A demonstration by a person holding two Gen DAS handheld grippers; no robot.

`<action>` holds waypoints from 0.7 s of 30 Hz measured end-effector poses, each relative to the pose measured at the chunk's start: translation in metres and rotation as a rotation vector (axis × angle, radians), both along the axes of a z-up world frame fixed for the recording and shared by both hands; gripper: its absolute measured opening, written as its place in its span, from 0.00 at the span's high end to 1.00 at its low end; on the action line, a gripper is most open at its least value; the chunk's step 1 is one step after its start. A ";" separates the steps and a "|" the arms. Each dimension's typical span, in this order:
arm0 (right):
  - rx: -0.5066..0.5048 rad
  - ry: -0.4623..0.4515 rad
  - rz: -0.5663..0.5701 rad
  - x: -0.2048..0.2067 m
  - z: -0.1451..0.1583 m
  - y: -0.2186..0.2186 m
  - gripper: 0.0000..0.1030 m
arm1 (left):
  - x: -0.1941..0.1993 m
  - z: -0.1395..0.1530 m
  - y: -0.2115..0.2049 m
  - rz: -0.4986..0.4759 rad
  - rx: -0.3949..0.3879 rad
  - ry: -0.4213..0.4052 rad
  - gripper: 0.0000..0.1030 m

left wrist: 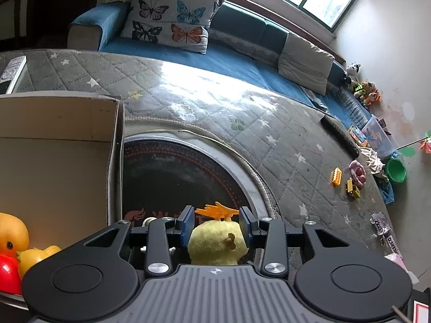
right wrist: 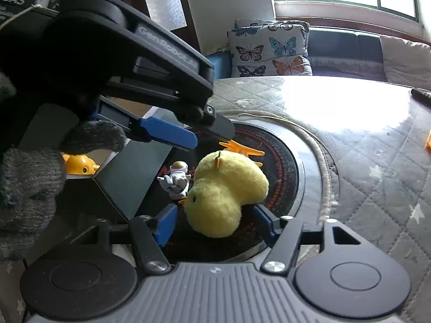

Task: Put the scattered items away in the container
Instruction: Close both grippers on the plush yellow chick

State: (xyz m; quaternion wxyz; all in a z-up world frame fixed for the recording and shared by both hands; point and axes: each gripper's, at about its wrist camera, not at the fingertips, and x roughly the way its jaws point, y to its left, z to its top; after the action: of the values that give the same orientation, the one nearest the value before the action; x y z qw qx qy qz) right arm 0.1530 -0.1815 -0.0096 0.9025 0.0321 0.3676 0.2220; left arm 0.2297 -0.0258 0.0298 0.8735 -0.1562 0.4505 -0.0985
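A yellow plush chick [right wrist: 226,188] lies on its side on a round black plate [right wrist: 280,167], its orange feet [right wrist: 242,148] pointing away. My right gripper [right wrist: 215,215] is open around the chick's head, with small gaps at both pads. My left gripper [right wrist: 211,138], held by a gloved hand [right wrist: 29,183], hangs open just above the chick's rear. In the left wrist view the chick [left wrist: 218,242] shows between the left gripper's [left wrist: 216,215] pads. The cardboard box [left wrist: 54,140] on the left holds rubber ducks [left wrist: 13,231] and a red ball [left wrist: 8,271].
A small astronaut figure [right wrist: 176,180] stands beside the chick, next to the box wall [right wrist: 129,177]. On the grey quilted cover [left wrist: 242,113], yellow toy pieces [left wrist: 336,176] and a pink toy [left wrist: 357,172] lie far right. A remote [left wrist: 12,72] lies behind the box.
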 end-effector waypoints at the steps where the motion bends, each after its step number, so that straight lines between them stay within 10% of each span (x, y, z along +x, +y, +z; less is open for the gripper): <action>1: 0.003 0.003 0.002 0.001 -0.001 0.000 0.49 | 0.001 -0.002 -0.001 -0.001 0.001 0.004 0.61; 21: -0.025 -0.003 0.042 -0.029 0.009 -0.010 0.62 | -0.021 -0.019 -0.011 -0.064 -0.055 0.074 0.63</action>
State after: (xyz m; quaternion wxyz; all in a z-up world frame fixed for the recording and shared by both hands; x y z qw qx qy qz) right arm 0.1236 -0.1918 -0.0007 0.8985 0.0130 0.3698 0.2364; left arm 0.2092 -0.0365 0.0108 0.8481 -0.1691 0.4842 -0.1327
